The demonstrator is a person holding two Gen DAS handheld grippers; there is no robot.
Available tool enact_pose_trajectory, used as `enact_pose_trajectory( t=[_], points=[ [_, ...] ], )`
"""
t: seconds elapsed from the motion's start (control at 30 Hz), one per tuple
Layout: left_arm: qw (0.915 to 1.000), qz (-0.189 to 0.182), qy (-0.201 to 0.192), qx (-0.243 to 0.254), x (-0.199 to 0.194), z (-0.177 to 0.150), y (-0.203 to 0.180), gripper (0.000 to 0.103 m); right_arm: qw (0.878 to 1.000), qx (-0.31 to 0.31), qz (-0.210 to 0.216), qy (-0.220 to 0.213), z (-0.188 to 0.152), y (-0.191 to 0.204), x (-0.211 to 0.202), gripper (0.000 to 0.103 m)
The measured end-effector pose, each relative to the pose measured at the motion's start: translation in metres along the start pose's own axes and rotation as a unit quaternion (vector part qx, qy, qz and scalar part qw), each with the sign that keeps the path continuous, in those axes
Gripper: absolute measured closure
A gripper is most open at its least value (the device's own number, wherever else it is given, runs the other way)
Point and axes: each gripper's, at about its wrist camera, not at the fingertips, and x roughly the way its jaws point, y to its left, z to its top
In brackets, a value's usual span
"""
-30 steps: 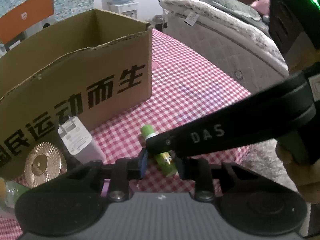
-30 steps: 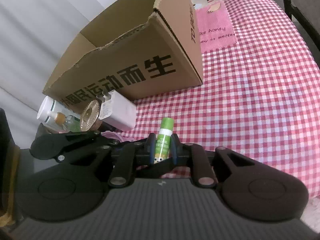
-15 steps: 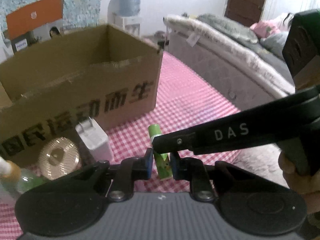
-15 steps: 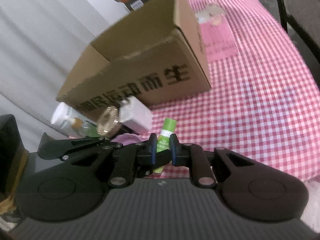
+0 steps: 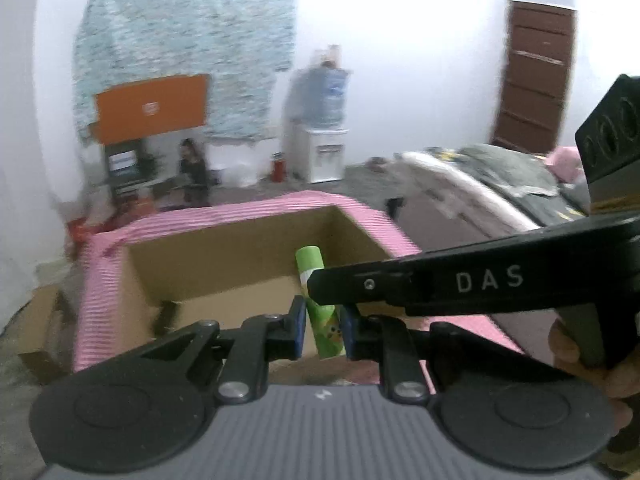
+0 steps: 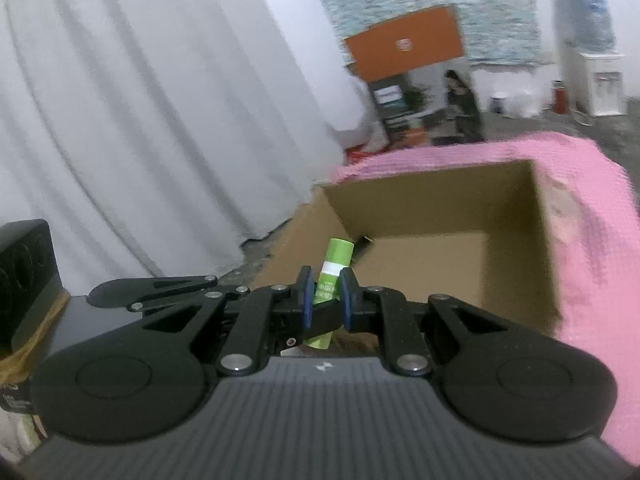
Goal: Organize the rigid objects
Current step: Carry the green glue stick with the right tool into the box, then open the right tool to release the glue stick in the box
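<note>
both claws grip one green glue stick [image 5: 320,322]: the left claw [image 5: 322,332] pinches its lower body, the right claw [image 6: 325,300] clamps just under the cap. the stick is held up off the table over the near edge of the open cardboard box [image 5: 240,276], tilted slightly.

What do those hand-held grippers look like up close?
Each hand-held gripper, left and right, has a ribbed grey body, black linkage arms with silver screws and blue pads on the fingertips. The right one's long black arm is lettered DAS in white.
</note>
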Motion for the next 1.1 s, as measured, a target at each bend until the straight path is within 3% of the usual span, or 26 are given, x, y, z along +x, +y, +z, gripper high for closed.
enact_pose_trajectory(
  t=[0.17, 0.43, 0.57, 0.63, 0.77, 0.87, 1.0, 1.1],
  points=[
    [0.9968, 0.019, 0.065, -0.043, 0.041, 0.015, 0.057, 0.084, 0.997, 0.023, 0.033, 0.060, 0.036, -0.007, 0.077, 0.090],
    [0.9735, 0.005, 0.203, -0.105, 0.106, -0.007, 0.122, 0.084, 0.971, 0.122, 0.046, 0.198, 0.043, -0.052, 0.196, 0.088],
    [0.9722, 0.011, 0.214, -0.094, 0.111, -0.009, 0.121, 0.080, 0.961, 0.143, 0.041, 0.232, 0.042, -0.063, 0.225, 0.087],
    [0.9721, 0.009, 0.211, -0.102, 0.109, -0.009, 0.122, 0.079, 0.960, 0.146, 0.043, 0.235, 0.041, -0.064, 0.224, 0.087],
    [0.9742, 0.004, 0.196, -0.112, 0.098, -0.005, 0.121, 0.064, 0.961, 0.151, 0.057, 0.227, 0.043, -0.062, 0.212, 0.081],
    [0.9798, 0.009, 0.170, -0.105, 0.086, 0.002, 0.116, 0.059, 0.966, 0.146, 0.061, 0.204, 0.038, -0.059, 0.187, 0.079],
    [0.9876, 0.005, 0.123, -0.098, 0.049, 0.005, 0.104, 0.050, 0.977, 0.136, 0.069, 0.147, 0.042, -0.052, 0.129, 0.072],
    [0.9947, 0.008, 0.074, -0.071, 0.011, 0.002, 0.086, 0.039, 0.987, 0.112, 0.062, 0.094, 0.035, -0.044, 0.070, 0.059]
  ],
)
